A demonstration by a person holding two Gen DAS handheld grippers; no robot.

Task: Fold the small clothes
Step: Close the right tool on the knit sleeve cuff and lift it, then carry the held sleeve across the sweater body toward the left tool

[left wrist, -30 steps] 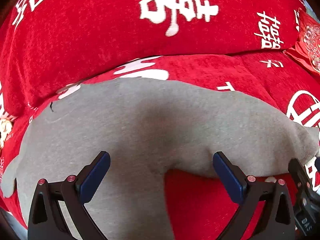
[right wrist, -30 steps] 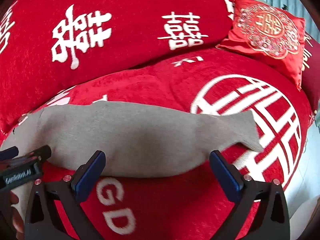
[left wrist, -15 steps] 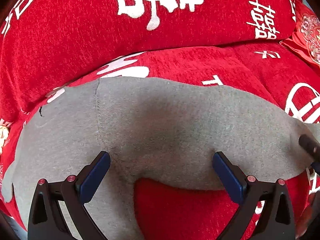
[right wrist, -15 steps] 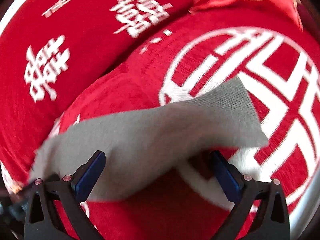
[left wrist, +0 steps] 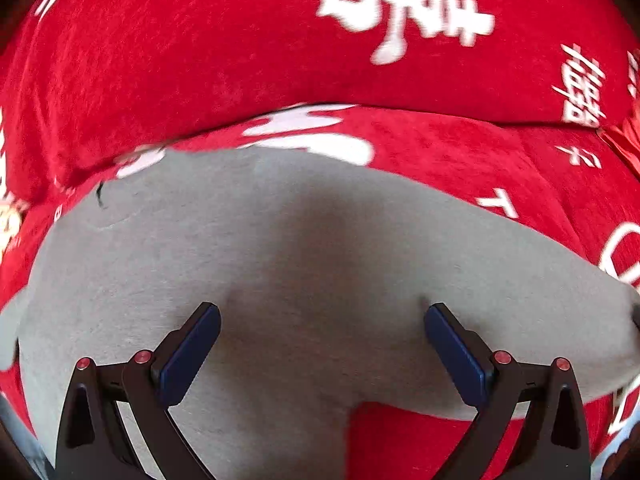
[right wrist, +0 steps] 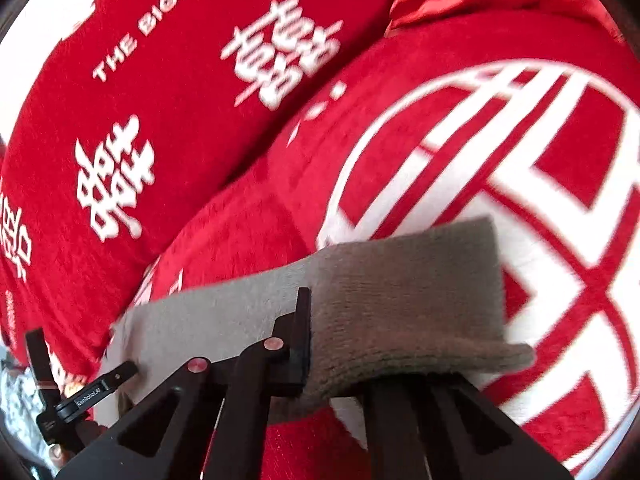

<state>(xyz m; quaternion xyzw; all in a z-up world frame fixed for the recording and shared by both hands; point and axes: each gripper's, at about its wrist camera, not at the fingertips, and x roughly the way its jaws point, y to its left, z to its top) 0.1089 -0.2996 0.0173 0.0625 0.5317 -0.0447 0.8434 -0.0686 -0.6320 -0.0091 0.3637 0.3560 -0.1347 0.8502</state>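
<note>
**Right claw clamped on the cuff**

My right claw (right wrist: 310,344) has just snapped together on the ribbed cuff end of the small grey knitted garment (right wrist: 400,300); the fabric bunches over my fingers and drapes past them. The rest of that garment lies spread on the red plush sofa cover with white characters (left wrist: 200,60), across the seat below the backrest. My left claw (left wrist: 322,354) stands wide apart just above the grey cloth, nothing pinched between its blue pads (left wrist: 188,356).
</note>
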